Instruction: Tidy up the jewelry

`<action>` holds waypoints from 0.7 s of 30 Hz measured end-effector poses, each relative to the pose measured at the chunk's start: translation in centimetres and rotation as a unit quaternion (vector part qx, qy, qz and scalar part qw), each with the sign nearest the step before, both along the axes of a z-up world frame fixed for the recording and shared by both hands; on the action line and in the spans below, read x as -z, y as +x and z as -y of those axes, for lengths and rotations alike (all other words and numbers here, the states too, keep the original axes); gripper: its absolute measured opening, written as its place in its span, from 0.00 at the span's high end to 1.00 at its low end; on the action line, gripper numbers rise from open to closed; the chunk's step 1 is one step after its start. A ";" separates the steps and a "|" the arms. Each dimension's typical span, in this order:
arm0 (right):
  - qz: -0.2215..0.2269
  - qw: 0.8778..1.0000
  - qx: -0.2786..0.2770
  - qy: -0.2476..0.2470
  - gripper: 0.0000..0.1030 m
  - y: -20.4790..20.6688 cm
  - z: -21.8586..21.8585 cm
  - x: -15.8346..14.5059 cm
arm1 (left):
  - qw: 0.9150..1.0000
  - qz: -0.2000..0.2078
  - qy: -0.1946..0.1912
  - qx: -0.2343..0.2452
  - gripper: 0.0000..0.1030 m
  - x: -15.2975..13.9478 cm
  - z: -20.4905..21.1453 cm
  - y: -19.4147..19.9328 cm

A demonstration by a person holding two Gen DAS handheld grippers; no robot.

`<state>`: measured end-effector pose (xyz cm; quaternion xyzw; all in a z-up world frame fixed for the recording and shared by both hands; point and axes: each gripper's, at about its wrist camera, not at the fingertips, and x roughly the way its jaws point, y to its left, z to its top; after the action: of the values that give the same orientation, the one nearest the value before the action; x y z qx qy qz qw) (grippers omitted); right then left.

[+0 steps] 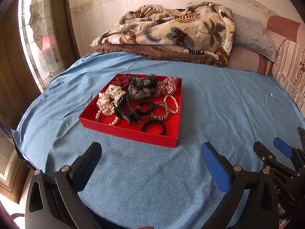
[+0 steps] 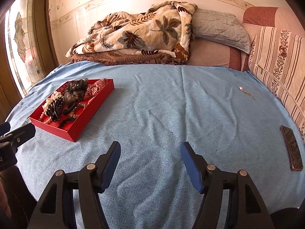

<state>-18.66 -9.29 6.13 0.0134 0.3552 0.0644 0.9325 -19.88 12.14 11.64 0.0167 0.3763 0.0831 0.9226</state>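
A red tray (image 1: 125, 131) sits on the blue cloth and holds scrunchies, a black claw clip (image 1: 124, 107), black hair ties, a leopard hair tie and pink bead bracelets. It also shows at the left of the right wrist view (image 2: 76, 131). A small pendant on a thin chain (image 2: 246, 92) lies alone on the cloth far right; it also shows in the left wrist view (image 1: 273, 97). My left gripper (image 1: 151, 148) is open and empty, just short of the tray's near edge. My right gripper (image 2: 150, 148) is open and empty over bare cloth.
A blue cloth (image 2: 162, 114) covers the bed. A phone (image 2: 291, 148) lies at the cloth's right edge. A folded leaf-print blanket (image 2: 137, 34) and pillows (image 2: 219, 28) lie at the back. A stained-glass window (image 1: 36, 38) stands at the left.
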 end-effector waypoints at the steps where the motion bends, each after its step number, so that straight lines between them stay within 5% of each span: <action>1: -0.001 1.000 0.000 0.000 0.31 0.0 0.0 0.0 | 1.000 -0.002 -0.001 0.001 0.00 0.1 0.0 0.0; 21: 0.009 1.000 0.001 -0.014 0.27 -0.1 0.2 0.0 | 1.000 -0.028 -0.009 0.011 0.00 1.3 -0.1 0.5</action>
<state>-18.74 -9.48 6.09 0.0002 0.3477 0.0591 0.9357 -19.34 12.24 10.31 0.0150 0.4023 0.0692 0.9128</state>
